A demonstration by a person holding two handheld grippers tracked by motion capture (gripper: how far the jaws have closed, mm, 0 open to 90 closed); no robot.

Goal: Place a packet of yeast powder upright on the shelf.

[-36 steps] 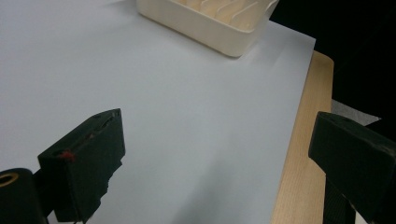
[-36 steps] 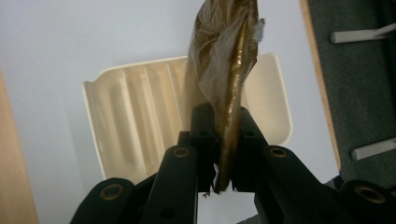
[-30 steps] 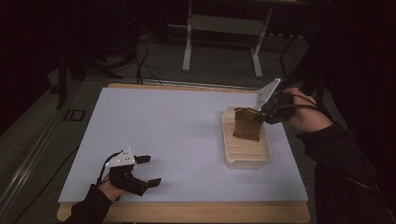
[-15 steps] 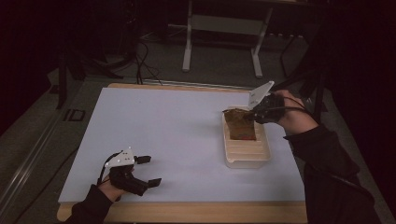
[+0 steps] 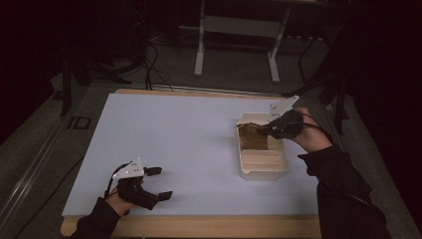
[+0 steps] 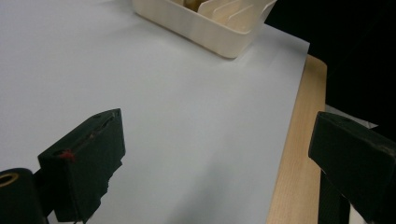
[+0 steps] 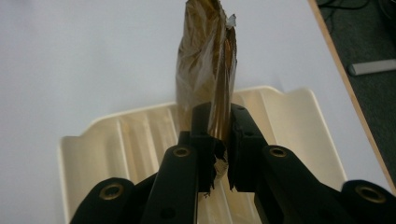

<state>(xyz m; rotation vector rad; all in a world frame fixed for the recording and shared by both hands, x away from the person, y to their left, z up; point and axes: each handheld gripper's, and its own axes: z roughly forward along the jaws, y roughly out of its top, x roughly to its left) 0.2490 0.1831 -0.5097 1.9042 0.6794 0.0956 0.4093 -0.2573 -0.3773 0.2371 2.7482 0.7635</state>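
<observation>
Right gripper (image 7: 218, 140) jaws clamp a brown packet (image 7: 205, 60), its lower edge hidden above the cream tray (image 5: 262, 167); no print readable. Left gripper (image 5: 149, 183) jaws wide, empty.

A white sheet covers the wooden counter (image 5: 298, 226), which fills the lower middle of the frame. At right of centre sits a cream tray (image 5: 262, 167) with ribs inside. The right tool (image 5: 263, 130) comes in from the right edge, its jaws pinched on the edge of a brown packet (image 5: 252, 138) that stands upright in the tray's upper end. A grey plate tops this tool, and a dark sleeve runs down to the lower right corner. At lower left the left tool (image 5: 160, 182) rests on the sheet with its jaws spread wide and nothing between them, well apart from the tray. Beyond the counter, at the top, a dim floor with cables and a metal stand (image 5: 236, 45).
</observation>
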